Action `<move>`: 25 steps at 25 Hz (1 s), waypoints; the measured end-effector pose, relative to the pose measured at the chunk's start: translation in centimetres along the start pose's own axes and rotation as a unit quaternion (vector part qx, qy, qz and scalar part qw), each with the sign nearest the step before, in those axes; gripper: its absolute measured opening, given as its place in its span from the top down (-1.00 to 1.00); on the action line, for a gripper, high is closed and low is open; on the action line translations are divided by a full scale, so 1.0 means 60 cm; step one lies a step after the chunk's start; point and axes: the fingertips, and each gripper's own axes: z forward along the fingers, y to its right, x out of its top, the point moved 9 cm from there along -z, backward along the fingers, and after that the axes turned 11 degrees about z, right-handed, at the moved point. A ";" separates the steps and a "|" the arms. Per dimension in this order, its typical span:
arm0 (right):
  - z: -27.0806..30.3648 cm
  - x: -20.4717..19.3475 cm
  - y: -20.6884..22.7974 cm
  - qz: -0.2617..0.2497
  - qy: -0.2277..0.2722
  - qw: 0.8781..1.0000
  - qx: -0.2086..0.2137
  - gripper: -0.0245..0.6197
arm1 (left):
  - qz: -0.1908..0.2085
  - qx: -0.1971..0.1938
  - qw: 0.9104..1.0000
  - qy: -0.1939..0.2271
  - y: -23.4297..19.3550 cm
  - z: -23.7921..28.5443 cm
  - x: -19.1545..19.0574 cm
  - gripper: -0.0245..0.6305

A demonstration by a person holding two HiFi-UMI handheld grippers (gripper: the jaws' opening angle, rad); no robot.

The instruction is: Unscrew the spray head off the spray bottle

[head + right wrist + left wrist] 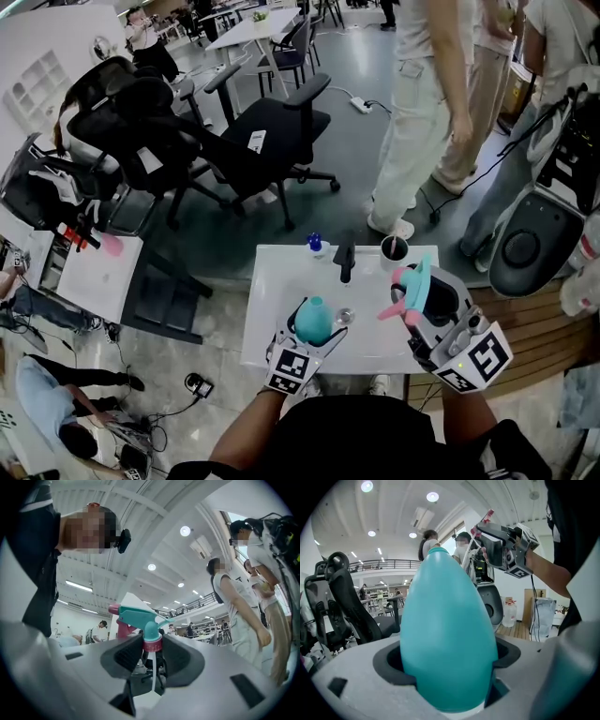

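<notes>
The smooth, probably slippery spray bottle (447,634) is clamped around its belly by the left gripper (315,328). The light spray head (140,618) is pinched at its stiff red collar (152,644) by the right gripper (152,651).

**Tabletop and tongs, laid out as seen from the head view**

The spray bottle (314,319) is held in the left tongs (312,336) over the near part of the tabletop (277,300), at 6 o'clock. The spray head (412,289) is held in the right tongs (424,305) at 3 o'clock of the bottle, apart from it, over the right edge. Along the far edge, a small bottle (316,246), a slim object (345,261) and a cup (394,248) are lined up from left to right. An office chair (267,141) is placed behind the tabletop at 11 o'clock.
</notes>
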 end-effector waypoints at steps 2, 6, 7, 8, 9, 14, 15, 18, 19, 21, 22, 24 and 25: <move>-0.003 -0.016 0.009 0.005 -0.009 1.000 -0.012 0.50 | 0.003 0.007 1.000 0.004 -0.006 0.000 0.007 -0.51; -0.015 -0.051 0.017 0.009 -0.032 0.999 -0.035 0.50 | 0.010 0.018 1.000 0.015 -0.012 -0.004 0.022 -0.51; -0.017 -0.059 0.018 0.011 -0.038 0.998 -0.040 0.50 | 0.010 0.020 1.000 0.018 -0.014 -0.006 0.027 -0.51; -0.020 -0.067 0.020 0.011 -0.044 0.998 -0.044 0.50 | 0.010 0.023 0.999 0.021 -0.016 -0.008 0.032 -0.51; -0.021 -0.074 0.021 0.012 -0.051 0.997 -0.048 0.50 | 0.011 0.025 0.999 0.023 -0.018 -0.009 0.037 -0.51; -0.029 -0.113 0.036 0.018 -0.079 0.994 -0.070 0.50 | 0.016 0.035 0.999 0.033 -0.029 -0.013 0.052 -0.51; -0.032 -0.121 0.038 0.020 -0.083 0.993 -0.075 0.50 | 0.017 0.036 0.999 0.033 -0.030 -0.013 0.053 -0.51; -0.044 -0.145 0.045 0.027 -0.099 0.991 -0.090 0.50 | 0.018 0.034 0.999 0.034 -0.028 -0.014 0.056 -0.51; -0.048 -0.153 0.047 0.028 -0.105 0.990 -0.095 0.50 | 0.019 0.033 0.999 0.034 -0.027 -0.014 0.056 -0.51; -0.058 -0.169 0.053 0.033 -0.117 0.987 -0.106 0.50 | 0.020 0.032 0.999 0.033 -0.025 -0.014 0.056 -0.51; -0.062 -0.176 0.057 0.039 -0.122 0.985 -0.112 0.50 | 0.019 0.031 0.999 0.033 -0.025 -0.014 0.056 -0.51; -0.071 -0.189 0.067 0.057 -0.126 0.982 -0.126 0.50 | 0.018 0.031 0.999 0.033 -0.025 -0.012 0.055 -0.51; -0.075 -0.194 0.072 0.066 -0.128 0.981 -0.134 0.50 | 0.018 0.030 0.999 0.033 -0.025 -0.011 0.056 -0.51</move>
